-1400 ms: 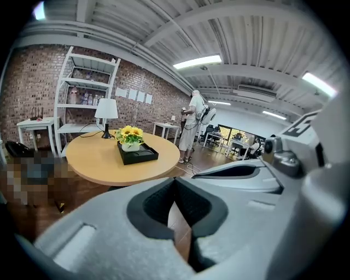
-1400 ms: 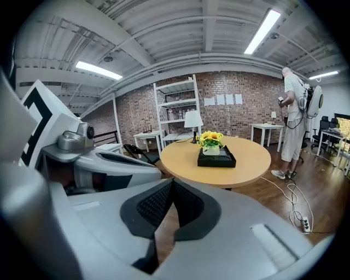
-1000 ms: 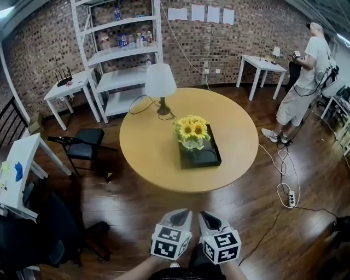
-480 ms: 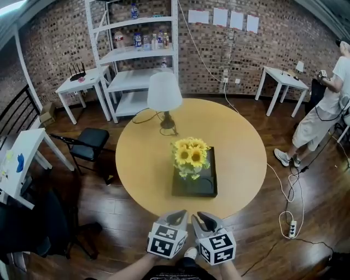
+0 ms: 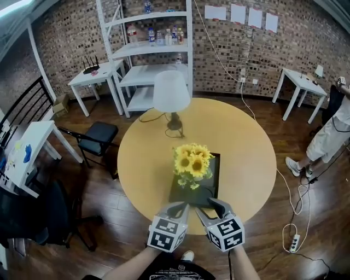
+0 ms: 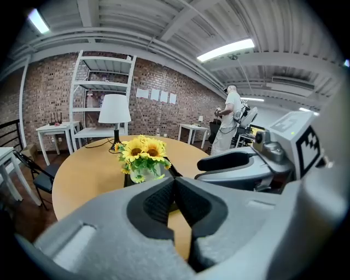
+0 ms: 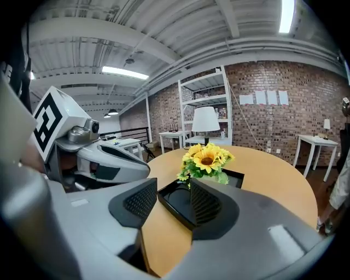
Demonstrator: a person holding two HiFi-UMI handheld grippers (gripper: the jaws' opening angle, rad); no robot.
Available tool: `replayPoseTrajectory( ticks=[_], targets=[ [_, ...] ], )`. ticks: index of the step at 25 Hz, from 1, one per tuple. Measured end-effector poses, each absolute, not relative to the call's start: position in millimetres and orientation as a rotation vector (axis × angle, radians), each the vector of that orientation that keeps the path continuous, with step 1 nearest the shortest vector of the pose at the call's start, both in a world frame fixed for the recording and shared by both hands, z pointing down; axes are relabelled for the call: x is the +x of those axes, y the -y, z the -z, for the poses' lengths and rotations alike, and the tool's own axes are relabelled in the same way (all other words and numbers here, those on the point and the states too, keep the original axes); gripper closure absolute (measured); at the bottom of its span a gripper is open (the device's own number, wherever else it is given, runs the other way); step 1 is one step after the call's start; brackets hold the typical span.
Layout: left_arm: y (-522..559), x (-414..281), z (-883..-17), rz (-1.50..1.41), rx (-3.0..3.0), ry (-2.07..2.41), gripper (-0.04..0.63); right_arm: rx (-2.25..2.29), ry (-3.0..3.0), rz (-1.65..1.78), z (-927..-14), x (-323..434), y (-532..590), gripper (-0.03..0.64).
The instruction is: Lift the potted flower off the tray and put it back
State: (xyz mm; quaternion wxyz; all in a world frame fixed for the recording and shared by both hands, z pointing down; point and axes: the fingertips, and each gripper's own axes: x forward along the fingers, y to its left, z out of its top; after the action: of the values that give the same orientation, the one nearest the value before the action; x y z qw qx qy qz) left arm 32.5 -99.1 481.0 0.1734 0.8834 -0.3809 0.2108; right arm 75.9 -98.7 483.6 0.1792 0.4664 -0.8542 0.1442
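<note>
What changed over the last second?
The left gripper and right gripper advanced to the near edge of the table, toward the flower. The right gripper's fingers have just been opening, empty. The left is shut; the flower still sits on the tray.

I find no words or numbers that I can read. The cubes on my left gripper [image 5: 179, 208] and right gripper [image 5: 212, 208] carry only black-and-white square patterns, no letters. The white sheets [image 5: 238, 13] on the brick wall [image 5: 65, 38] are too small to show any writing. So are the labels on the bottles [image 5: 158, 37] on the shelf [image 5: 164, 49].
</note>
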Motion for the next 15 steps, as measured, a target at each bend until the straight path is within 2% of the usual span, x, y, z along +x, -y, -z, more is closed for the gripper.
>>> replayPoseTrajectory(
  ticks=[3,6,15],
  targets=[
    [114.9,37.1,-479.9,-0.591,2.520,1.098,0.595,1.234,2.410,-0.355,-488.8,85.2,120.7,0.400],
    [131.2,41.0,-478.2,-0.579,2.538,1.098,0.595,1.144,2.387,-0.309,-499.0,92.7,142.8,0.340],
    [197.5,33.9,-483.1,-0.571,2.520,1.138,0.594,1.010,2.340,-0.326,-536.1,115.8,219.8,0.294]
  ],
)
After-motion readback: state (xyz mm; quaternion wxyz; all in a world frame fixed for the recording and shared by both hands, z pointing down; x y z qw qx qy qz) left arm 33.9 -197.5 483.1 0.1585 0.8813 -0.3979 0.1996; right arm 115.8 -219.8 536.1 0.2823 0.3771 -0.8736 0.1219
